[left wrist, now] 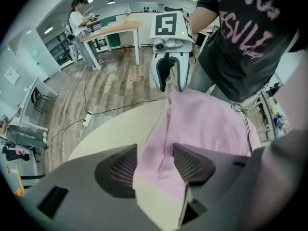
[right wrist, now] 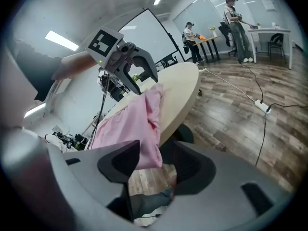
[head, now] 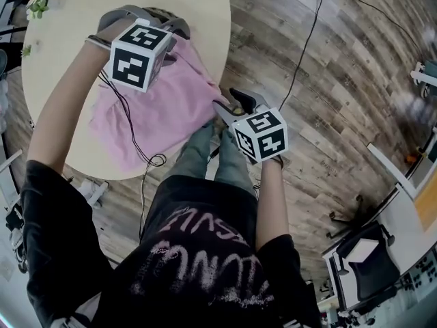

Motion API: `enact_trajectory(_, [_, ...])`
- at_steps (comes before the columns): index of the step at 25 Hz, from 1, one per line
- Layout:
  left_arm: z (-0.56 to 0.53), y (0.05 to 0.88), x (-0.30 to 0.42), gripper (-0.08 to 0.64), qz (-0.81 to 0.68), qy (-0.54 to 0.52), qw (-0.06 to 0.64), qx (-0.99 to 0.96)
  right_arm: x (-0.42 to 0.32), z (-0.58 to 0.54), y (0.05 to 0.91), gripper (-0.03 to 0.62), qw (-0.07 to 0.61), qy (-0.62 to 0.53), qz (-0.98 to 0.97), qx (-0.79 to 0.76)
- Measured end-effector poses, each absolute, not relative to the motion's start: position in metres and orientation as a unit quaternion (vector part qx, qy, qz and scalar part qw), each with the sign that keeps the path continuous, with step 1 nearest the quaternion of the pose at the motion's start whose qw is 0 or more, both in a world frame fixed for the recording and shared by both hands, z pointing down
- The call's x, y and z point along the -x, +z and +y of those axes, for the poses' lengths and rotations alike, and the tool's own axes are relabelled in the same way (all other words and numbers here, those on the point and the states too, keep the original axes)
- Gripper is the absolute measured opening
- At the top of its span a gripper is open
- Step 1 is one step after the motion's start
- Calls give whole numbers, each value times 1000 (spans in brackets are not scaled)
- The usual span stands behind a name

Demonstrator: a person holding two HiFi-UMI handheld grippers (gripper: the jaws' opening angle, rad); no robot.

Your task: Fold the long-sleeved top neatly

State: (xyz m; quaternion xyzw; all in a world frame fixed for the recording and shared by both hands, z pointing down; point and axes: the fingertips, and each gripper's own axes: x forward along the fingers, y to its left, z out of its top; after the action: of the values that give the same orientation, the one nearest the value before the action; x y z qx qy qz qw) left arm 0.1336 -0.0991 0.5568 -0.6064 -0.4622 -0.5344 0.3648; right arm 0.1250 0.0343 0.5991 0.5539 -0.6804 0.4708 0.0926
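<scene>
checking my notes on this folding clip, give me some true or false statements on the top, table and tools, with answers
1. The top is pink. True.
2. It lies on a square table. False: the table is round.
3. Both tools are shut tight. False: the left tool and the right tool each have their jaws apart, with pink fabric between them.
4. A black cable runs across the top. True.
5. The floor is carpeted. False: the floor is wood planks.
</scene>
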Motion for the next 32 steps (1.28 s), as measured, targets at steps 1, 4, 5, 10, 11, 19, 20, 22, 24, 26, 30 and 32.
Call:
enact_trajectory(1, [-98, 562, -135, 250, -470, -539, 364, 597, -123, 33, 600, 222, 87, 475, -683, -548])
enact_trajectory(4, [-96, 575, -137, 261, -487, -551, 355, 577, -116, 32, 603, 227, 84, 482, -692, -530])
enact_trajectory(5, [-95, 578, -136, 260, -492, -555, 352, 571, -114, 32, 605, 225, 87, 482, -695, -526])
enact_trajectory(10, [-91, 595, -131, 260, -512, -575, 335, 543, -108, 30, 608, 209, 78, 491, -700, -513])
enact_trajectory(11, [-90, 598, -130, 259, -515, -578, 332, 539, -108, 30, 608, 197, 77, 493, -700, -511])
enact_trajectory(19, [-88, 600, -125, 162, -532, -602, 315, 505, -107, 27, 605, 76, 76, 487, -712, -500])
enact_trajectory(20, [-87, 600, -121, 125, -536, -606, 311, 499, -108, 27, 604, 65, 78, 483, -713, -503])
enact_trajectory(22, [-86, 598, -118, 104, -535, -609, 311, 497, -108, 28, 603, 51, 81, 476, -714, -507])
enact_trajectory(24, [-86, 597, -120, 89, -527, -609, 314, 503, -110, 30, 600, 44, 82, 470, -715, -511])
enact_trajectory(26, [-85, 594, -126, 82, -517, -606, 320, 514, -116, 32, 598, 41, 87, 463, -713, -519])
enact_trajectory(30, [-85, 582, -145, 78, -485, -587, 345, 549, -137, 35, 588, 38, 104, 442, -699, -552])
enact_trajectory(32, [-82, 573, -156, 78, -468, -575, 359, 567, -148, 38, 578, 37, 109, 426, -695, -570])
